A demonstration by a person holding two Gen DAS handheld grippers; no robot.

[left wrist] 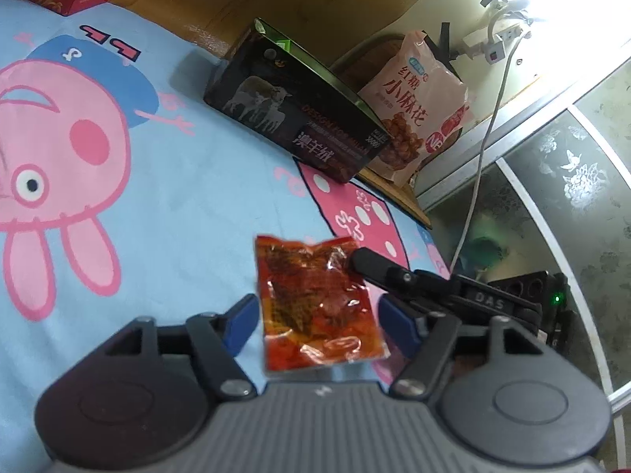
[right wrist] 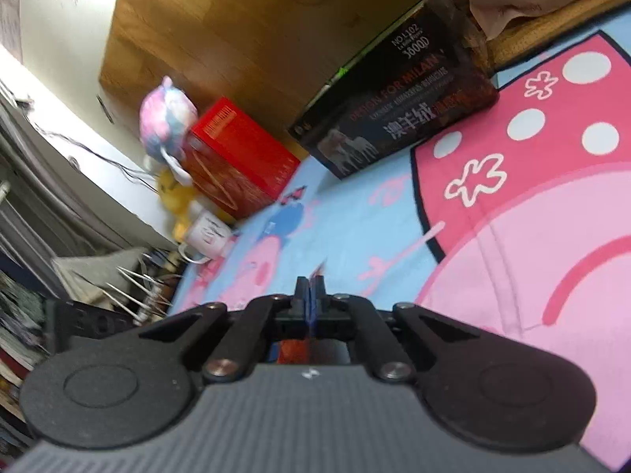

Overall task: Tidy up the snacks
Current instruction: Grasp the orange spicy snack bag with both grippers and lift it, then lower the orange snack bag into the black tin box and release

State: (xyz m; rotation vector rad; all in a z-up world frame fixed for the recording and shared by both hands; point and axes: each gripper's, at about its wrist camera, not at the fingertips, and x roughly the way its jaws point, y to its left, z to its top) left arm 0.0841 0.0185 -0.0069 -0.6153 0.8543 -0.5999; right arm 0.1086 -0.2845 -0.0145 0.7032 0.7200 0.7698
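A small red snack packet [left wrist: 315, 303] hangs above the blue cartoon sheet [left wrist: 177, 197], between the open blue-padded fingers of my left gripper [left wrist: 319, 319], which do not touch it. My right gripper [left wrist: 366, 262] comes in from the right and pinches the packet's upper right corner. In the right wrist view that gripper [right wrist: 311, 287] is shut, with a sliver of the packet [right wrist: 320, 268] showing between its pads. A dark open box [left wrist: 295, 114] printed with sheep stands further back. A pink bag of fried twists [left wrist: 418, 106] leans behind it.
A red box [right wrist: 240, 157], a pastel plush toy [right wrist: 165, 118] and a white mug [right wrist: 209, 236] sit at the sheet's far edge. A wooden headboard [right wrist: 256, 39] runs behind. A white cable [left wrist: 481, 157] hangs by a glass door [left wrist: 552, 197] at right.
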